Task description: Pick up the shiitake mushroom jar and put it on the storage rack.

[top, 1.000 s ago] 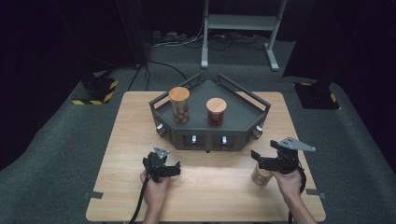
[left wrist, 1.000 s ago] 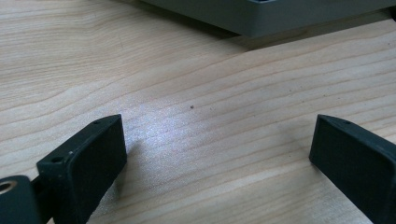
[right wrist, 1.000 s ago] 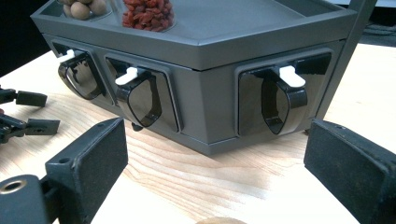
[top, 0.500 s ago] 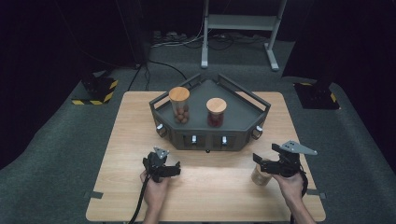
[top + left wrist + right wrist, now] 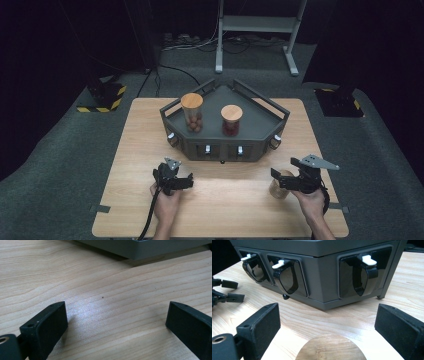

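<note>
Right gripper [image 5: 281,181], jaws wide, straddles a half-hidden jar [image 5: 280,186] near the table's [image 5: 130,150] right edge; left gripper [image 5: 186,181] gapes empty.

Overhead view of table [image 5: 220,200]; two low tool-mounted close-ups toward grey tray [image 5: 324,272].

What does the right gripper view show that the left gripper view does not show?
The right gripper view has the round wooden lid between wide-apart jaws, the rack's front with white levers, and the left gripper farther off. The left gripper view has a small dark speck on bare wood between open jaws. Both share the wooden table and the grey rack's edge.
</note>
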A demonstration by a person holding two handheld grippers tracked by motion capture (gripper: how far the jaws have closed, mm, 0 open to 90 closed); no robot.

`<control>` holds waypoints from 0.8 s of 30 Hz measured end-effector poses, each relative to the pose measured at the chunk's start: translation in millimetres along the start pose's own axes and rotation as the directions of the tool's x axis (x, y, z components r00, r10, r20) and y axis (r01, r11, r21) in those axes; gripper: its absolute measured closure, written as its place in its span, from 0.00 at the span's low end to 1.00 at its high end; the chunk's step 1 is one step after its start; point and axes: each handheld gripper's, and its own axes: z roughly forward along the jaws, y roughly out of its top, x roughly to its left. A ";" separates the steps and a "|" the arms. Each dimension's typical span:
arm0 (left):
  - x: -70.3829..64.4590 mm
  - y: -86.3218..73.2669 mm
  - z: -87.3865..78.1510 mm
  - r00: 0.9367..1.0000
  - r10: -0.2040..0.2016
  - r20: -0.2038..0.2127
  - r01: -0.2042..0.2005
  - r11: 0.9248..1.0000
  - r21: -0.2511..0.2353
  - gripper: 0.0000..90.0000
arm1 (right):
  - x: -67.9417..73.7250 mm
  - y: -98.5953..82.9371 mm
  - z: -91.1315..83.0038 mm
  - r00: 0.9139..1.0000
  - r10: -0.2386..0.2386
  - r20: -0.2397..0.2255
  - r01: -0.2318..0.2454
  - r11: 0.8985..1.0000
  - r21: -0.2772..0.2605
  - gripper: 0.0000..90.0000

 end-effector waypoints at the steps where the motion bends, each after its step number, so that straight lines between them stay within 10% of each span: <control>1: -0.1 0.0 0.1 1.000 -0.001 0.000 0.001 1.000 -0.002 0.04 | -0.5 -0.4 -0.3 1.000 0.000 0.000 0.000 1.000 0.000 0.07; 24: -0.1 0.0 0.1 1.000 -0.001 0.000 0.001 1.000 -0.001 0.04 | -1.1 -22.2 -0.7 1.000 0.010 -0.020 -0.009 1.000 0.014 0.06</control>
